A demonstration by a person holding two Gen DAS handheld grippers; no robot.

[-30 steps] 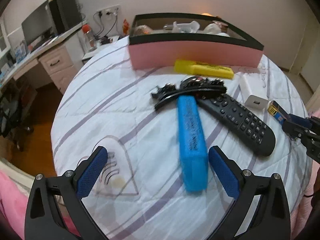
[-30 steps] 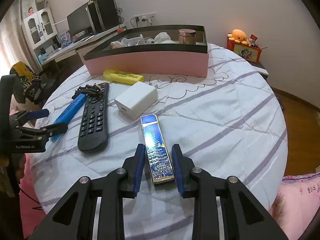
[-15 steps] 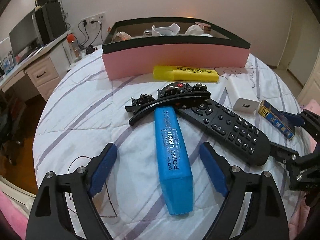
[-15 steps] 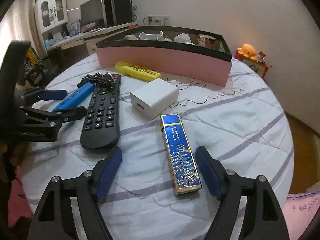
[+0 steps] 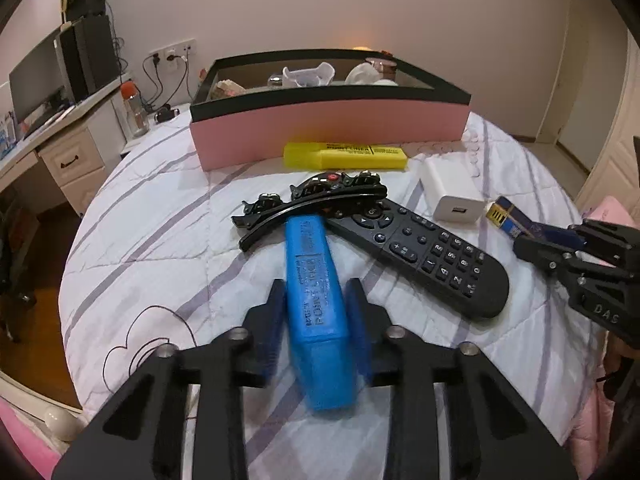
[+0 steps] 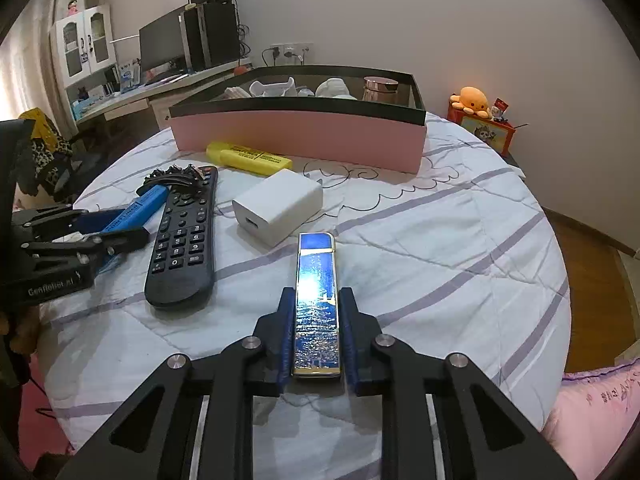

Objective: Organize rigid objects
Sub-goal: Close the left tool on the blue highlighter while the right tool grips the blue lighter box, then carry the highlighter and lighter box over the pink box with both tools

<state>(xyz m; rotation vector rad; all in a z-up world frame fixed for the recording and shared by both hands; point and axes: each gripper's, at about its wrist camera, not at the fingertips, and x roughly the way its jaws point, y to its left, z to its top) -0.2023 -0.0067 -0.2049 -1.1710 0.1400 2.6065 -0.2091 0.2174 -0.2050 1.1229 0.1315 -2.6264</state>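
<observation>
Both grippers have just been closing, each with a thing between its jaws. Left gripper (image 5: 316,312) now has its blue pads pressed against the long sides of the blue highlighter (image 5: 316,300), which lies lengthwise on the white quilt with purple stripes (image 5: 160,240); the highlighter's far end sits under a black hair clip (image 5: 308,208) that also overlaps the top of the black remote (image 5: 424,256). Right gripper (image 6: 316,328) is clamped on the near half of the slim blue case with gold edges (image 6: 317,300), which lies flat just beside the white charger block (image 6: 278,206). Behind these, a yellow highlighter (image 6: 248,157) lies along the front wall of the pink box with a black rim (image 6: 300,140), which holds some pale items and a pinkish cup.
</observation>
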